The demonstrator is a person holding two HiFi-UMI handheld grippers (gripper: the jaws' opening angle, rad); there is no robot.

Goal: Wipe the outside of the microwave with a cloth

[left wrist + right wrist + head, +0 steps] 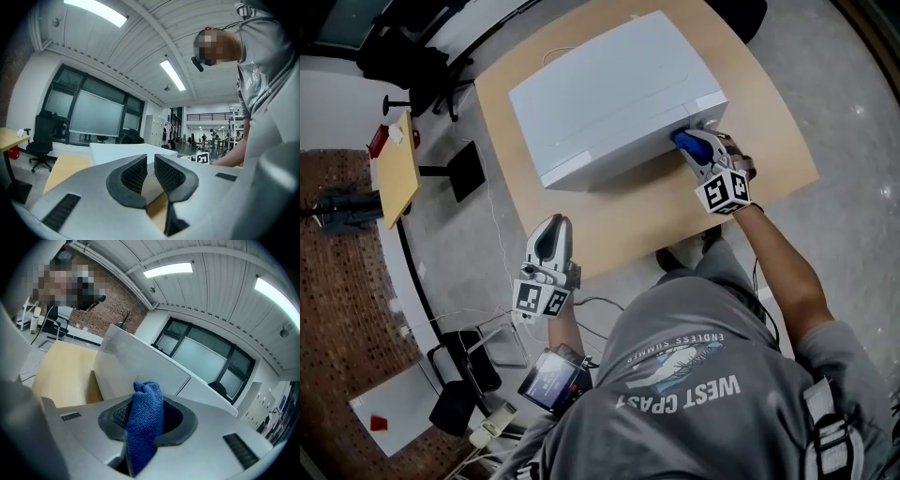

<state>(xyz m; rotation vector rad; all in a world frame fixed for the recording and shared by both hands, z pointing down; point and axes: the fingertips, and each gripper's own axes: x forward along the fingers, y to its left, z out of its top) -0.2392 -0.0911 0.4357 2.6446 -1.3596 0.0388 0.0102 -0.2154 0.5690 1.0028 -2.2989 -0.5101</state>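
On the desk [614, 225], a white microwave [609, 94] sits with one long side toward the person. At its near right corner, the right hand-held gripper [699, 150] clamps a blue cloth [145, 427]. The left hand-held gripper [551, 227] hangs beyond the desk edge, jaws narrowly apart and empty.

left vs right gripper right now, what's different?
Left gripper is empty, jaws only slightly apart; right gripper is shut on the blue cloth. Left gripper is by the table edge, apart from the microwave; right gripper is at the microwave's corner. Both carry a marker cube.
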